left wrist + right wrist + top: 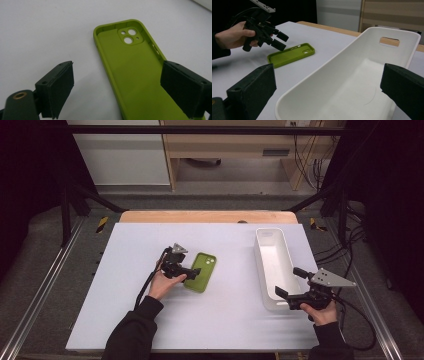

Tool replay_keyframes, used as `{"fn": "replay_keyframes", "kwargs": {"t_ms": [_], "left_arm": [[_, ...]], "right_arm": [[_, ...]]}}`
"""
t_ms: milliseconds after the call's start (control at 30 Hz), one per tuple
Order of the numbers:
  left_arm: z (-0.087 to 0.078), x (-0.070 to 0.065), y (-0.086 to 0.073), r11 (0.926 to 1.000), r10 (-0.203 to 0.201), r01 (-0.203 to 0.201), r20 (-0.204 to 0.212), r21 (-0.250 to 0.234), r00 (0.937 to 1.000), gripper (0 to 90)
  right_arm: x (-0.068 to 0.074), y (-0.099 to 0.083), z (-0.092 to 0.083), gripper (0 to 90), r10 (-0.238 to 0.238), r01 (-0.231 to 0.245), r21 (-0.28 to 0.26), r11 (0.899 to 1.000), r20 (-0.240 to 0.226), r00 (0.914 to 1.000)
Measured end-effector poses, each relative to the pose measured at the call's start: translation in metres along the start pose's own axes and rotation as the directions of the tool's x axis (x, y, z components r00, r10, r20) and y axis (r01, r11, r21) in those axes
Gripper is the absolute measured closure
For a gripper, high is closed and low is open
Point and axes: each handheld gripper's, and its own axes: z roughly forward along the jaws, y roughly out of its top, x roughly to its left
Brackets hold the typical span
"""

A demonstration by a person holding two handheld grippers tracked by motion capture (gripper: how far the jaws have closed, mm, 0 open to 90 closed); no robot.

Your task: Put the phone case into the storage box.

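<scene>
Straddling green phone case (135, 75) | left gripper (117, 87) jaws wide | right gripper (329, 92) jaws wide

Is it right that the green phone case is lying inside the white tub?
No. The green phone case lies flat on the table, apart from the white tub and to its left, not inside it. The high view shows this.

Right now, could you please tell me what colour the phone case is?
The phone case is lime green; the left gripper view shows it best.
</scene>
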Motion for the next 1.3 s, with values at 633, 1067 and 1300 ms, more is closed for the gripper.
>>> {"fn": "replay_keyframes", "kwargs": {"t_ms": [633,1067,1300], "left_arm": [[0.0014,-0.0024,-0.0082,0.9997,-0.013,0.013,-0.039,0.022,0.9991,36.4],[0.0024,-0.0046,-0.0095,0.9986,-0.033,0.034,-0.027,0.041,0.9991,59.7],[0.0035,-0.0061,-0.0096,0.9981,-0.033,0.034,-0.026,0.051,0.9991,67.1]], "right_arm": [[-0.0001,0.0001,0.0,0.6,-0.001,0.001,0.001,1.0,0.001,1.0],[0.0002,0.0005,-0.0004,0.6,0.002,-0.002,0.0,1.0,-0.001,1.0],[0.0002,0.0006,-0.0005,0.6,0.002,-0.002,-0.001,1.0,-0.001,1.0]]}}
